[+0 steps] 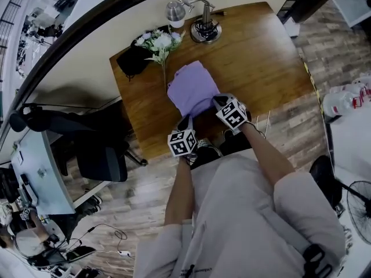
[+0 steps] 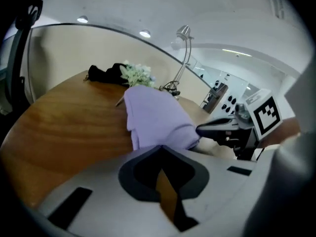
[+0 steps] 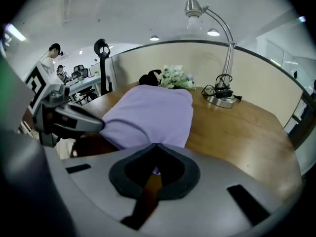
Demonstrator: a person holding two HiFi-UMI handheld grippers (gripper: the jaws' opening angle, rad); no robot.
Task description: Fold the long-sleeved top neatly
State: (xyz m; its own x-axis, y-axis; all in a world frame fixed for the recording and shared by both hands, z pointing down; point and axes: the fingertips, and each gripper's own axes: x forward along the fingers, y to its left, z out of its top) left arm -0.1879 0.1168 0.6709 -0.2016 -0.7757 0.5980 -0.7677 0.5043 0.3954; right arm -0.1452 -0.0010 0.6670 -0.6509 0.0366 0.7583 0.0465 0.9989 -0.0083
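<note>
Closest to the camera are the person's two bare arms, reaching out from a pale shirt that hides the floor right below. Each hand holds a gripper with a cube that has black and white square marks on it. The left gripper (image 1: 186, 122) has its fingers shut together, and its own view shows only brown wood behind the join. The right gripper (image 1: 215, 101) has its fingers shut together too, with a little purple showing under them. I cannot tell if either one pinches any cloth. The purple top (image 1: 192, 89) lies folded in a small bundle on the wooden bench (image 1: 261, 57), close to the near edge, and both sets of tips sit at its near side. Its sleeves cannot be seen, and the cubes cover its near corners in the head view. To the right of the top there is a wide bare stretch of wood. Just past the top lies a bunch of white flowers (image 1: 159, 42), with a stem reaching to the top's far left corner. Beside the flowers, at the far left corner of the bench, is a black thing (image 1: 133, 59) that is too dark to name. A silver desk lamp (image 1: 203, 22) stands near the far edge. A black office chair (image 1: 98, 149) stands on the floor to the left of the bench.
</note>
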